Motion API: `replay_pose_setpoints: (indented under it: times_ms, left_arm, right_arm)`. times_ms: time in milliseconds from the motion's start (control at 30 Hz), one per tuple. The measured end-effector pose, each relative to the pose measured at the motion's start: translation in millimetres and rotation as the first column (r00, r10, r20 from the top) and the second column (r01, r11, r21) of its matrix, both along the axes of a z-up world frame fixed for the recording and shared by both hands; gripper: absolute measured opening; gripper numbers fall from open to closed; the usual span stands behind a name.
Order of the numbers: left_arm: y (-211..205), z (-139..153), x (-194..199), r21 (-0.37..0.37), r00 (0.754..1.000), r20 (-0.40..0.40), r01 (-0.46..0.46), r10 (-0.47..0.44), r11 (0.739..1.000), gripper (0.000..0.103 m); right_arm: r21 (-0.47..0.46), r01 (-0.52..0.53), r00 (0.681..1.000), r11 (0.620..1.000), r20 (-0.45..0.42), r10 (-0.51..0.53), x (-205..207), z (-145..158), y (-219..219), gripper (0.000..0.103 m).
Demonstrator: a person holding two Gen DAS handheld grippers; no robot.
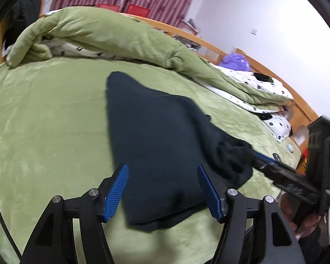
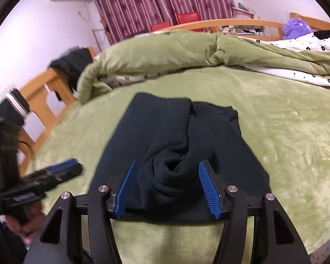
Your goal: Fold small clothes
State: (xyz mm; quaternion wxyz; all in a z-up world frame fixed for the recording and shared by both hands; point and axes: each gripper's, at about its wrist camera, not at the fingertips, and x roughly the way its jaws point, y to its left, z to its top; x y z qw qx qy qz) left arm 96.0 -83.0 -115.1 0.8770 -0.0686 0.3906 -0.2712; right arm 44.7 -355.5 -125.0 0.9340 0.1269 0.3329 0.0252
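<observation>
A dark navy garment (image 1: 156, 145) lies folded on the green bed cover (image 1: 44, 121). It also shows in the right wrist view (image 2: 169, 136), with a bunched roll of fabric (image 2: 176, 171) at its near end. My left gripper (image 1: 162, 171) is open and empty, its fingers either side of the garment's near edge. My right gripper (image 2: 166, 169) is open, with the bunched roll lying between its blue pads (image 2: 206, 184). In the left wrist view the right gripper (image 1: 261, 160) reaches in from the right, its tip at the bunched end.
A rolled green duvet (image 1: 112, 35) with white patterned lining lies along the far side of the bed. A wooden bed frame (image 2: 41, 88) borders the left. Patterned pillows (image 1: 264, 83), a purple plush (image 1: 235, 62), dark clothes (image 2: 74, 63) and striped curtains stand behind.
</observation>
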Motion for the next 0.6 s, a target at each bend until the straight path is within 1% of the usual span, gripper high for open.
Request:
replay_pose_setpoints:
  times_ms: [67,100,167,200,267,300,333,367,400,433,500,533,567,600]
  left_arm:
    - [11,-3,3,-0.006,1.0,-0.012,-0.015,0.015,1.0,0.063]
    - [15,-5,3,-0.01,1.0,-0.012,-0.019,0.018,1.0,0.063]
    - [21,-8,5,-0.011,1.0,-0.015,-0.026,0.025,1.0,0.063]
    - [21,-9,7,-0.012,0.999,-0.019,-0.028,0.028,1.0,0.063]
    - [21,-14,10,-0.01,0.999,-0.037,-0.03,0.029,1.0,0.063]
    - [19,-17,12,0.004,0.998,-0.046,-0.032,0.032,0.999,0.063]
    - [15,-20,14,0.038,0.998,-0.054,-0.041,0.043,0.998,0.063]
    - [13,-23,17,0.067,0.997,-0.062,-0.052,0.056,0.996,0.063]
    - [13,-25,19,0.075,0.996,-0.067,-0.058,0.063,0.996,0.063]
    - [16,-28,21,0.053,0.995,-0.078,-0.063,0.067,0.997,0.063]
    - [18,-31,24,0.036,0.993,-0.095,-0.069,0.073,0.997,0.063]
    - [19,-33,25,0.036,0.992,-0.101,-0.071,0.075,0.997,0.063]
    - [19,-35,26,0.036,0.992,-0.103,-0.069,0.073,0.997,0.063]
    - [18,-36,28,0.037,0.992,-0.106,-0.064,0.068,0.997,0.063]
  right_arm:
    - [-0.041,0.042,0.998,0.998,-0.055,-0.045,11,-13,6,0.058]
    - [-0.034,0.058,0.995,0.998,-0.083,-0.061,18,-22,6,0.058]
    - [-0.001,0.068,0.992,0.998,-0.103,-0.068,25,-32,3,0.058]
    - [0.024,0.075,0.991,0.997,-0.11,-0.072,31,-36,0,0.056]
    - [0.054,0.071,0.993,0.996,-0.103,-0.065,39,-38,-4,0.039]
    - [0.073,0.054,0.994,0.996,-0.095,-0.047,44,-36,-3,0.029]
    - [0.077,0.039,0.996,0.996,-0.085,-0.032,48,-34,-1,0.024]
    - [0.064,0.028,0.998,0.998,-0.056,-0.024,48,-29,1,0.022]
    - [0.04,0.016,1.0,0.999,-0.006,-0.016,43,-19,2,0.021]
    - [0.027,0.01,0.999,1.0,0.04,-0.012,38,-10,0,0.02]
    - [0.03,0.04,0.987,0.999,0.154,-0.044,14,11,-16,0.018]
    - [0.041,0.071,0.983,0.997,0.168,-0.077,6,15,-28,0.018]
    - [0.04,0.101,0.981,0.994,0.164,-0.107,1,15,-34,0.018]
    - [0.023,0.154,0.978,0.988,0.136,-0.155,-4,10,-44,0.018]
